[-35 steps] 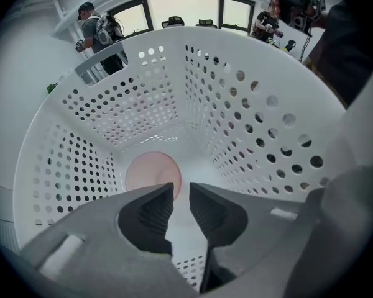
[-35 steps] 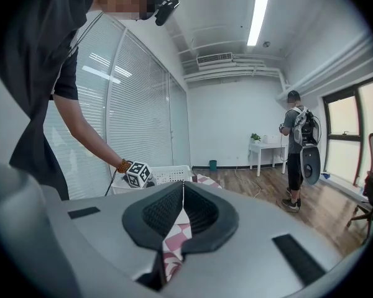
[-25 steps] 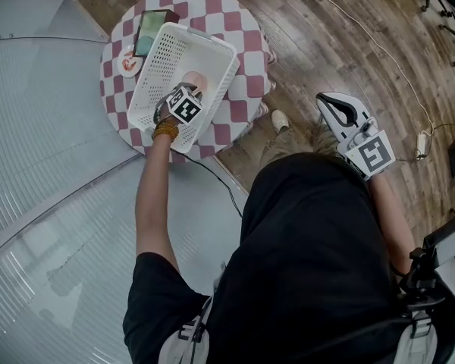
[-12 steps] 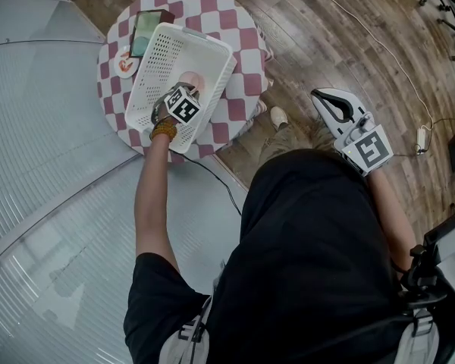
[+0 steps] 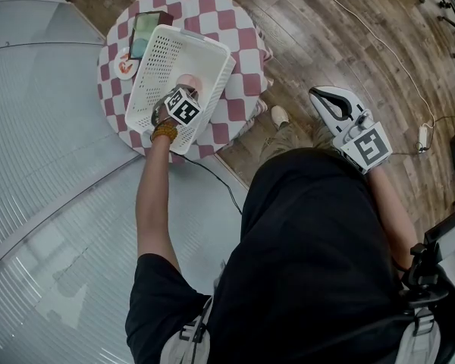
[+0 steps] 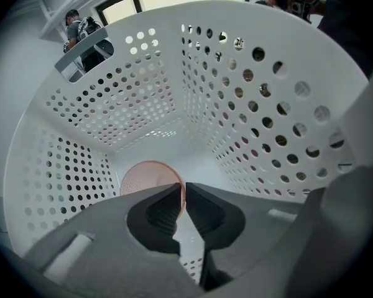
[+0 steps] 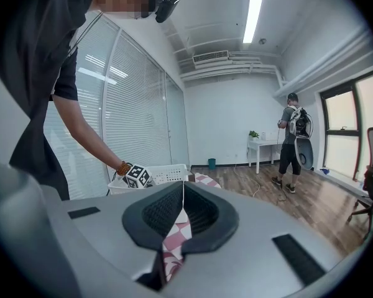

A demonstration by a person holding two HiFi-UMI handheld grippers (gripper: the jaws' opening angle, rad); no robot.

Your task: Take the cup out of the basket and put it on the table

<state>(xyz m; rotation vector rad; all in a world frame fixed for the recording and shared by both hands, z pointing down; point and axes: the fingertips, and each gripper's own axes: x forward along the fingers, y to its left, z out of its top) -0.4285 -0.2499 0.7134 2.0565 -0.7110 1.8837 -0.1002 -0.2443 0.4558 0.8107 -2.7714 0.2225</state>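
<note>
Grasping step, by the look of it. Deep inside the white perforated basket (image 6: 143,98) with the left gripper (image 6: 181,194), jaws drawn to a narrow slit, seemingly pinching the wall of the pink cup (image 6: 150,177) down on the basket floor. Firmness of that pinch impossible to judge. Right gripper (image 7: 183,198) held well off the right edge of the round checked table (image 5: 243,48), over the wooden floor (image 5: 349,36), jaws pressed together on nothing.

Next, probably: lift straight up past the basket's high walls without snagging the rim, then across to the bare checked cloth by the table's right edge. Set down upright there before letting go.
</note>
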